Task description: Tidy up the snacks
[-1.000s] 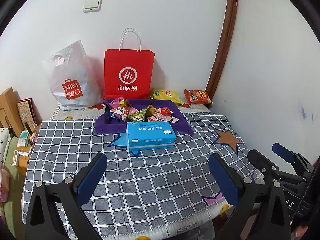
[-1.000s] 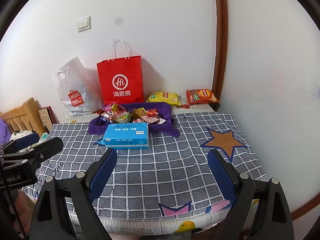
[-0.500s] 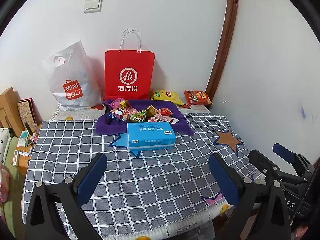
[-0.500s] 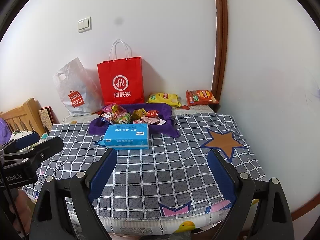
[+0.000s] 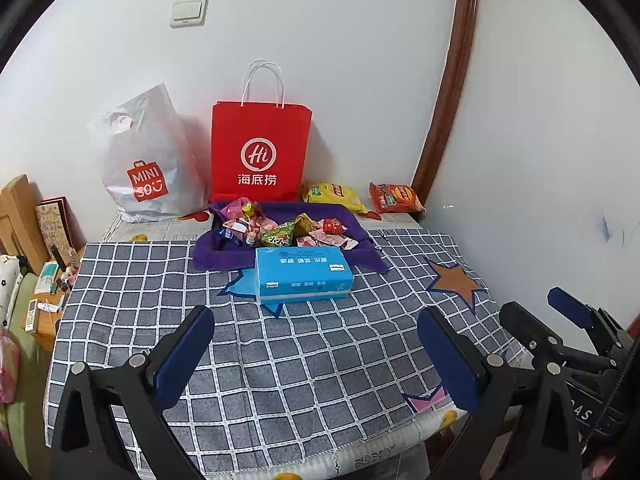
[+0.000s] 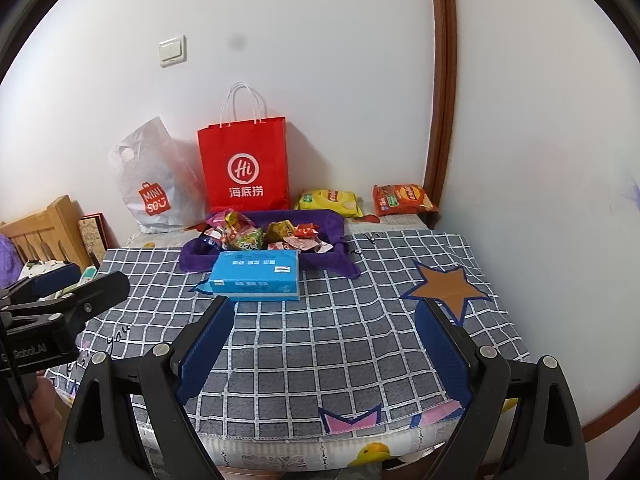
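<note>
both hand-held grippers spread wide, holding nothing: left hand-held gripper (image 5: 316, 356) and right hand-held gripper (image 6: 326, 344) over the checked tabletop (image 5: 280, 360). snacks (image 5: 280, 228) heaped in purple tray (image 5: 216, 254) at far edge, just behind blue box (image 5: 302, 274). red bag (image 5: 260, 152) against wall.

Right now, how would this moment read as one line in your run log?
left gripper: open, empty | right gripper: open, empty | snacks: piled in purple tray | blue tissue box: in front of tray

Tray (image 5: 362, 236) front behind tissue box (image 5: 304, 276).
</note>
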